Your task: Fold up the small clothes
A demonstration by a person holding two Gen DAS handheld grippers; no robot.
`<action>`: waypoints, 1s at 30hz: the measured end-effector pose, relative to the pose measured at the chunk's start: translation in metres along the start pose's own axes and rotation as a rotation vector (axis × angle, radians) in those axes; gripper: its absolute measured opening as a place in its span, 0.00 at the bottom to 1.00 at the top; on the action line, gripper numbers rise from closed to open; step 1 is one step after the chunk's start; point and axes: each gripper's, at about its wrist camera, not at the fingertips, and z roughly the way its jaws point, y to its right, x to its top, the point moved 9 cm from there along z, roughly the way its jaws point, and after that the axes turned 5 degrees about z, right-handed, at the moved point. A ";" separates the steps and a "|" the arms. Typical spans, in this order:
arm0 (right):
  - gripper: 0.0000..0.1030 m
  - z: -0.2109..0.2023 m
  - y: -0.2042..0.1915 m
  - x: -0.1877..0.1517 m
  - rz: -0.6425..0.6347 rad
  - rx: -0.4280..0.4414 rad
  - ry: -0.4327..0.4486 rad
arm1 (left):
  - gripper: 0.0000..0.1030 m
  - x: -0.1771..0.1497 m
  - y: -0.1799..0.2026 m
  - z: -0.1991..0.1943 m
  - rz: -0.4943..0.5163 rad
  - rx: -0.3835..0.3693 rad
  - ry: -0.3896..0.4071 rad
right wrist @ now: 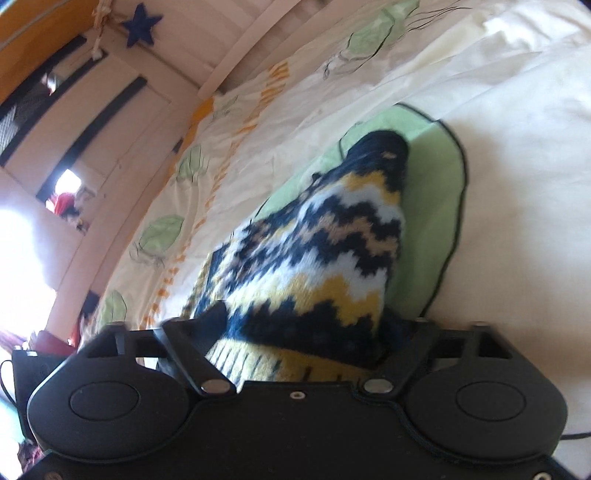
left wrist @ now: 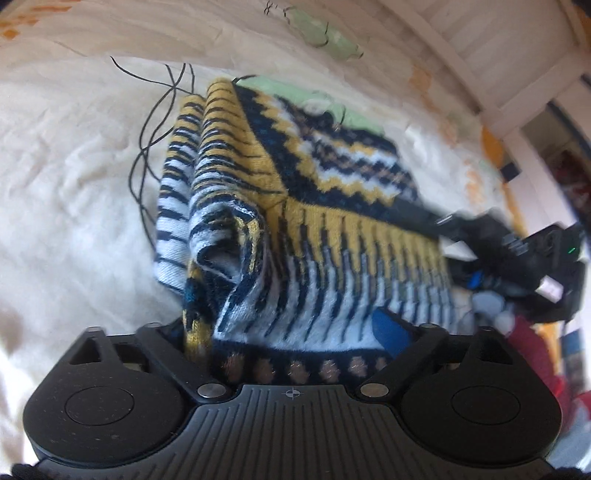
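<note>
A small knitted sweater (left wrist: 295, 206) in navy, yellow and white zigzags and stripes lies partly folded on a cream bedsheet (left wrist: 74, 184). My left gripper (left wrist: 291, 332) is shut on the sweater's hem, with the knit bunched between its fingers; a blue finger pad (left wrist: 391, 328) shows at the right. My right gripper (right wrist: 303, 343) is shut on another edge of the sweater (right wrist: 325, 251) and lifts it above the sheet. The right gripper also shows in the left wrist view (left wrist: 517, 251), at the sweater's far right edge. The fingertips of both are hidden by the knit.
The bedsheet (right wrist: 498, 92) carries green leaf prints (right wrist: 436, 206) and orange marks. A white slatted bed frame (left wrist: 498, 55) runs along the far side. Thin black line prints (left wrist: 155, 122) lie left of the sweater. A blue star (right wrist: 142, 27) hangs on the wall.
</note>
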 end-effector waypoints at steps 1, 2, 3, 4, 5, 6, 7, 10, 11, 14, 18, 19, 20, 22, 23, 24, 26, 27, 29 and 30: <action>0.52 -0.002 -0.002 -0.001 -0.021 -0.022 0.002 | 0.47 0.000 -0.001 0.000 -0.024 -0.031 -0.001; 0.51 -0.004 -0.003 -0.002 -0.026 -0.033 0.004 | 0.44 -0.002 -0.001 0.001 -0.055 -0.066 -0.011; 0.49 -0.008 -0.005 -0.003 -0.019 -0.042 0.008 | 0.41 -0.004 -0.002 0.000 -0.078 -0.084 -0.016; 0.48 -0.013 -0.007 -0.004 -0.011 -0.049 0.011 | 0.39 -0.005 -0.002 -0.002 -0.078 -0.083 -0.017; 0.47 -0.019 -0.011 -0.005 -0.011 -0.055 0.014 | 0.38 -0.008 0.000 -0.005 -0.065 -0.078 -0.020; 0.47 -0.026 -0.016 -0.007 -0.019 -0.062 0.015 | 0.35 -0.011 0.003 -0.009 -0.050 -0.072 -0.024; 0.47 -0.033 -0.020 -0.009 -0.027 -0.071 0.011 | 0.34 -0.016 0.007 -0.014 -0.044 -0.074 -0.029; 0.47 -0.058 -0.029 -0.027 -0.047 -0.106 -0.012 | 0.32 -0.040 0.021 -0.028 -0.059 -0.112 -0.063; 0.47 -0.066 -0.031 -0.034 -0.052 -0.112 -0.021 | 0.32 -0.050 0.026 -0.031 -0.048 -0.114 -0.074; 0.47 -0.094 -0.033 -0.061 -0.052 -0.137 -0.050 | 0.33 -0.083 0.043 -0.043 -0.006 -0.109 -0.102; 0.47 -0.130 -0.032 -0.101 -0.020 -0.156 -0.079 | 0.32 -0.129 0.063 -0.059 0.010 -0.121 -0.135; 0.47 -0.138 -0.031 -0.111 -0.014 -0.159 -0.084 | 0.32 -0.139 0.067 -0.062 0.018 -0.118 -0.142; 0.47 -0.145 -0.031 -0.119 -0.014 -0.164 -0.085 | 0.32 -0.149 0.071 -0.065 0.030 -0.116 -0.151; 0.49 -0.155 -0.031 -0.135 -0.035 -0.185 -0.083 | 0.33 -0.168 0.077 -0.068 0.054 -0.101 -0.167; 0.50 -0.159 -0.029 -0.141 -0.040 -0.198 -0.079 | 0.33 -0.176 0.078 -0.069 0.070 -0.084 -0.171; 0.52 -0.163 -0.027 -0.146 -0.039 -0.209 -0.072 | 0.34 -0.183 0.079 -0.071 0.088 -0.060 -0.168; 0.57 -0.169 -0.024 -0.151 -0.038 -0.223 -0.049 | 0.36 -0.188 0.080 -0.075 0.125 -0.010 -0.141; 0.60 -0.172 -0.023 -0.152 -0.044 -0.231 -0.037 | 0.37 -0.188 0.080 -0.079 0.140 0.009 -0.129; 0.63 -0.180 -0.026 -0.154 -0.066 -0.228 -0.005 | 0.38 -0.189 0.085 -0.089 0.154 0.034 -0.114; 0.64 -0.184 -0.028 -0.155 -0.076 -0.221 0.012 | 0.38 -0.188 0.087 -0.097 0.168 0.046 -0.100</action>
